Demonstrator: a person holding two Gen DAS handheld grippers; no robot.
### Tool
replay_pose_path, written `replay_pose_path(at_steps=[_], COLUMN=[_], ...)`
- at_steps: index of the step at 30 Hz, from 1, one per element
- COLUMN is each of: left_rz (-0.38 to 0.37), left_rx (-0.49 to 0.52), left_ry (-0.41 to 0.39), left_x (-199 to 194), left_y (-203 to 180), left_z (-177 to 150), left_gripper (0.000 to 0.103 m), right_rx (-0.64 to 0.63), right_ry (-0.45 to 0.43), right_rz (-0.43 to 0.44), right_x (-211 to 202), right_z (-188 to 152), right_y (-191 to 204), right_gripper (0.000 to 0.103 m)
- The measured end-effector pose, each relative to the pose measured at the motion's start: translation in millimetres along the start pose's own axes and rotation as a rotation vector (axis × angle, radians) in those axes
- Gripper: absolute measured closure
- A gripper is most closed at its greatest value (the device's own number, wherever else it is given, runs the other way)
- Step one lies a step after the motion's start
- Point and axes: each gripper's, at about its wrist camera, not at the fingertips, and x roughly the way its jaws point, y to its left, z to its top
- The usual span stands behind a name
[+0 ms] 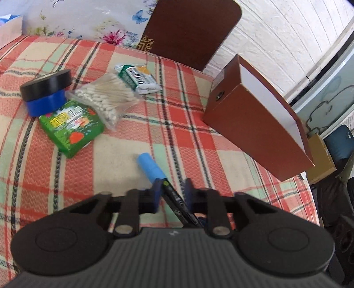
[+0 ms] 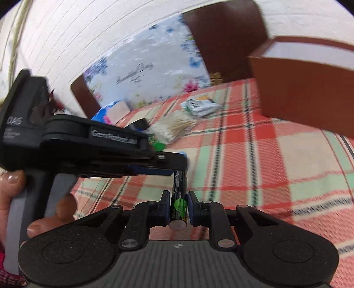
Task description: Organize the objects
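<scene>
Black with a green label, a marker [image 2: 178, 206] is clamped at both ends: the right gripper [image 2: 179, 207] pinches its blunt end between closed blue-padded fingers [image 2: 164, 206], and the left gripper [image 1: 172, 190], reaching in from the left in the right wrist view, closes on the same barrel further along. In the left wrist view the marker [image 1: 177, 199] runs diagonally back between that gripper's fingers, its light blue cap [image 1: 150, 167] sticking out just ahead of the fingertips, above the plaid cloth [image 1: 132, 137]. A person's hand [image 2: 13, 188] wraps the left gripper's handle.

Ahead and to the right of the left fingers stands an open brown box [image 1: 254, 124], white inside, well apart from the marker. Ahead and to the left lies a cluster: a green packet [image 1: 70, 128], a clear bag of cotton swabs [image 1: 106, 97] overlapping it, a black tape roll [image 1: 46, 84] stacked on a blue tape roll [image 1: 46, 104], and a green-and-white sachet [image 1: 137, 78] beyond the swabs. A brown headboard [image 1: 190, 28] and floral pillow [image 1: 88, 20] rise at the far edge.
</scene>
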Motion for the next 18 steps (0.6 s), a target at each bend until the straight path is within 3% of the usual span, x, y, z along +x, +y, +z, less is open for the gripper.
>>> replay_pose_path(at_steps=[2, 4, 6, 8, 10, 15, 16, 17, 18], left_rz=[-0.057, -0.047, 0.000, 0.056, 0.099, 0.042, 0.040, 0.042, 0.043], left_rx=[0.000, 0.032, 0.057, 0.064, 0.047, -0.047, -0.048, -0.033, -0.015], left_ry=[0.011, 0.000, -0.020, -0.046, -0.029, 0.114, 0.126, 0.130, 0.135], left_x=[1.1, -1.2, -2.9, -8.1, -6.1, 30.1, 36.7, 40.3, 42.9], left_y=[-10.9, -22.1, -28.4, -29.1, -23.9, -19.8, -22.3, -26.8, -32.4], left_z=[3.9, 7.9, 10.5, 9.3, 4.6, -10.6, -13.1, -14.4, -14.4], left_gripper=[0.091, 0.089, 0.077, 0.046, 0.040, 0.042, 0.050, 0.067, 0.071], right_rx=[0.036, 0.016, 0.015, 0.060, 0.136, 0.226, 0.218, 0.196, 0.167], right_ry=[-0.024, -0.057, -0.071, -0.061, -0.053, -0.042, -0.039, -0.035, -0.035], right_rz=[0.036, 0.011, -0.024, -0.024, 0.022, 0.128, 0.137, 0.129, 0.110], right_x=[-4.7, -10.6, -11.3, -12.2, -11.4, -10.4, -10.1, -11.3, -13.7], right_z=[3.2, 4.5, 5.0, 2.3, 0.1, -5.9, -7.2, -8.8, -10.0], right_y=[-9.1, -10.9, -17.0, -31.3, -46.1, -55.0, -52.2, -47.4, -45.5], right_gripper=[0.086, 0.086, 0.086, 0.086, 0.086, 0.086, 0.086, 0.086, 0.086])
